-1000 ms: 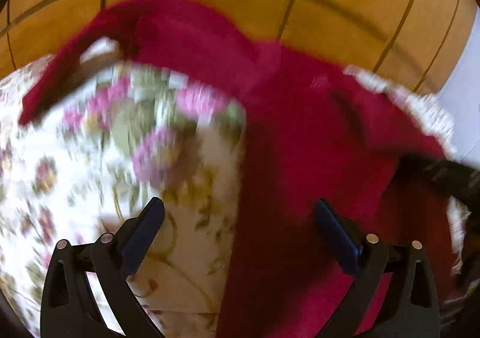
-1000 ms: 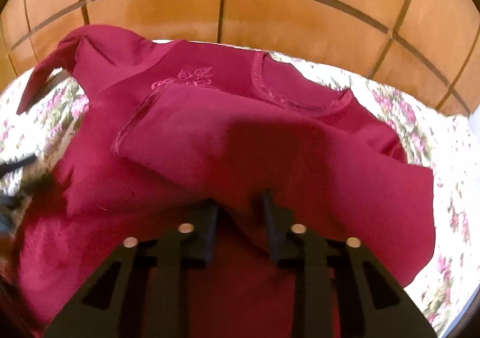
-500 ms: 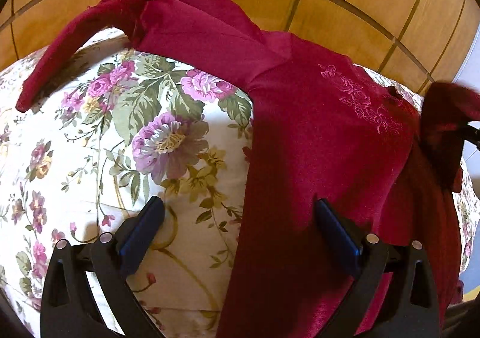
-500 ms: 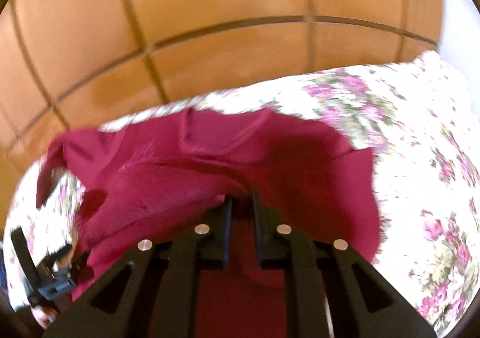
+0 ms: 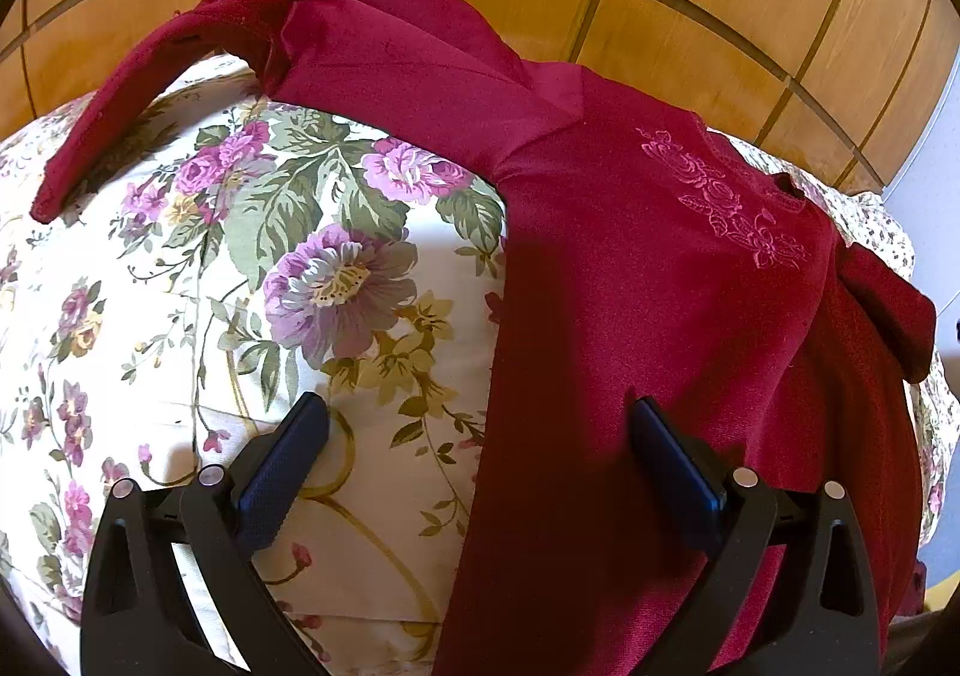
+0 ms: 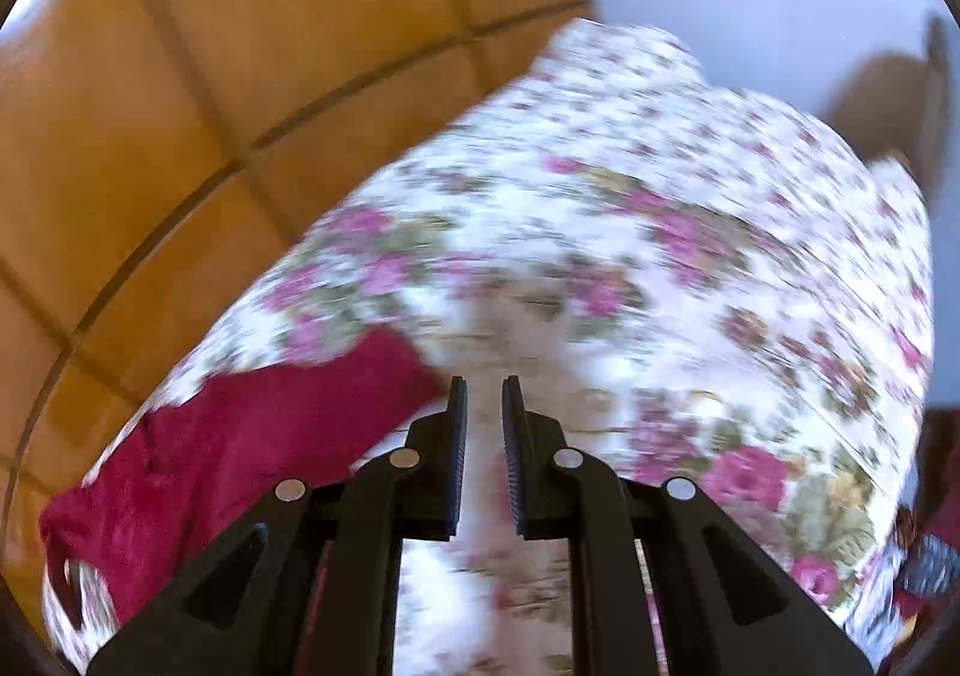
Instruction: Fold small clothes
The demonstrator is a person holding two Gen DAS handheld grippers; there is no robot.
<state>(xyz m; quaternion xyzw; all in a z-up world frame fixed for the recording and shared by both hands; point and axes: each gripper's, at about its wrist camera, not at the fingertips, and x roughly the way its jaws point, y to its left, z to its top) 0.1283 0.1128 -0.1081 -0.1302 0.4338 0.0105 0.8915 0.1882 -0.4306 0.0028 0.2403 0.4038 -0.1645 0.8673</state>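
Fingers of the left gripper stand wide open over the crimson top's side edge on the floral bedspread. Right gripper, nearly closed and empty, sits beside cloth; refolding needs a fresh grasp.

We see the left claw at lower centre, jaws spread wide; the right claw, lower centre, jaws nearly closed and empty.
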